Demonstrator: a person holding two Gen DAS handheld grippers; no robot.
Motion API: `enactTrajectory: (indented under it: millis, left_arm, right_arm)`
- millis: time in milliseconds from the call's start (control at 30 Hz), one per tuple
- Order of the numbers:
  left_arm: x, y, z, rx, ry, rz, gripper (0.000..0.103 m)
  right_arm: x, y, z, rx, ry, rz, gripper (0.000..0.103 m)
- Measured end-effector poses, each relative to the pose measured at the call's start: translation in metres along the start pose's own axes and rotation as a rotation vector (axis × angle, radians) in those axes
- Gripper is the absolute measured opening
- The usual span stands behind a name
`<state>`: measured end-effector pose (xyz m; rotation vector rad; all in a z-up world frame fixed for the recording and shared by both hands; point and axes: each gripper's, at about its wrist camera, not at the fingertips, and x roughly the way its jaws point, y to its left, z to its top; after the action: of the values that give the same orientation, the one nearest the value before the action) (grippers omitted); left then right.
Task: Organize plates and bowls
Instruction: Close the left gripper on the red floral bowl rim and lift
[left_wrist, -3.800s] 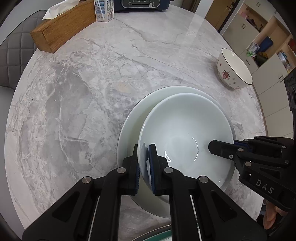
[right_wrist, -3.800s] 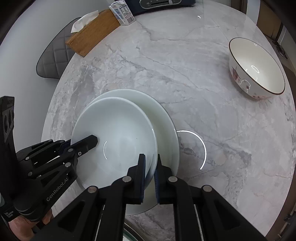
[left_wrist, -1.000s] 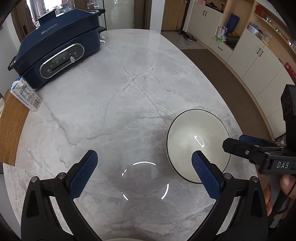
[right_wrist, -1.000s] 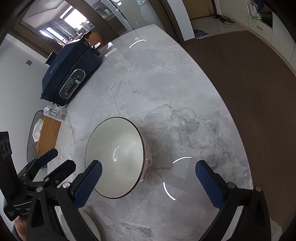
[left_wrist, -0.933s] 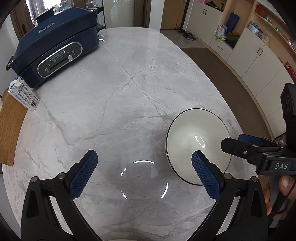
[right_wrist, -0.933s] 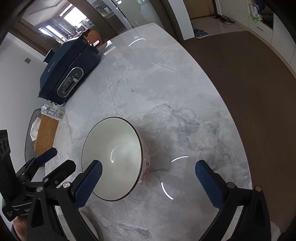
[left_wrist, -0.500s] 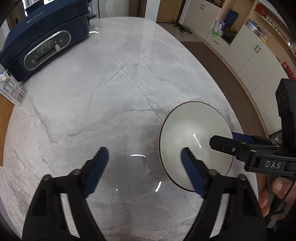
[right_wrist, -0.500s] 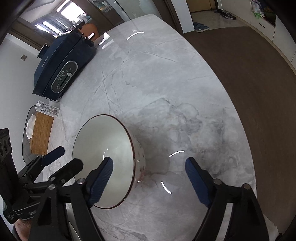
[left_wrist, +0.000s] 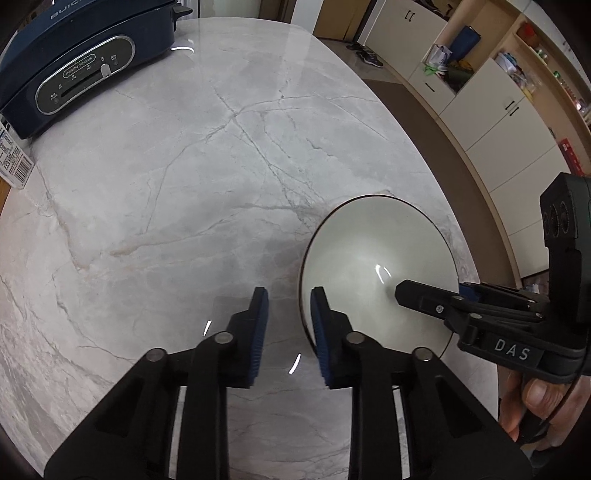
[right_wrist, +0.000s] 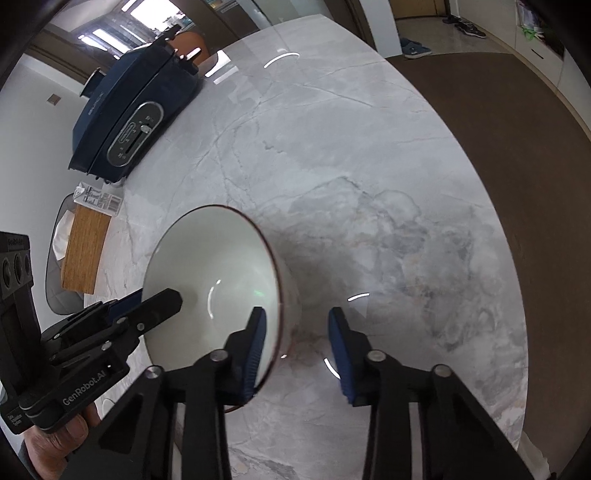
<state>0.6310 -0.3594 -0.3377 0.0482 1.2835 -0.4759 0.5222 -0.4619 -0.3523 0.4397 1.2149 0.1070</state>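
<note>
A white bowl (left_wrist: 373, 254) with a dark rim stands on the marble table (left_wrist: 184, 184) near its right edge; it also shows in the right wrist view (right_wrist: 210, 266). My left gripper (left_wrist: 288, 325) is open but narrowed, its jaws astride the bowl's near left rim. My right gripper (right_wrist: 295, 339) is open but narrowed, astride the bowl's right wall, one finger inside and one outside. Neither is clamped on the rim. The stacked plates are out of view.
A dark blue electric cooker (left_wrist: 74, 62) stands at the far left of the table. A wooden tissue box (right_wrist: 85, 251) and a small carton (right_wrist: 98, 199) sit by the left edge. The table edge (right_wrist: 495, 258) drops to brown floor on the right.
Both grippers have left the stacked plates and moved to the bowl. In the last second both jaws have narrowed from wide open, each around the bowl's rim.
</note>
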Motion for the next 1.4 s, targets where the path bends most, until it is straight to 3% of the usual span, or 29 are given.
enactTrajectory:
  millis: [67,200,767,1400]
  left_arm:
    - [-0.001,-0.003,0.0,-0.002,0.001,-0.011,0.008]
    - [-0.007,-0.002,-0.002,-0.018,-0.003,-0.016,0.005]
    - [-0.072,0.009,-0.031,-0.038,-0.042,-0.005,0.004]
    - [-0.196,0.05,-0.137,-0.117,-0.093,0.027,0.004]
  right_arm:
    - [-0.001,0.007,0.0,-0.025,-0.001,-0.013,0.022]
    - [0.001,0.006,-0.001,-0.003,0.009,-0.001,0.019]
    - [-0.028,0.037,-0.019,-0.017,0.009,0.034,0.017]
    - [-0.068,0.127,-0.091,-0.152,0.054,0.094,0.017]
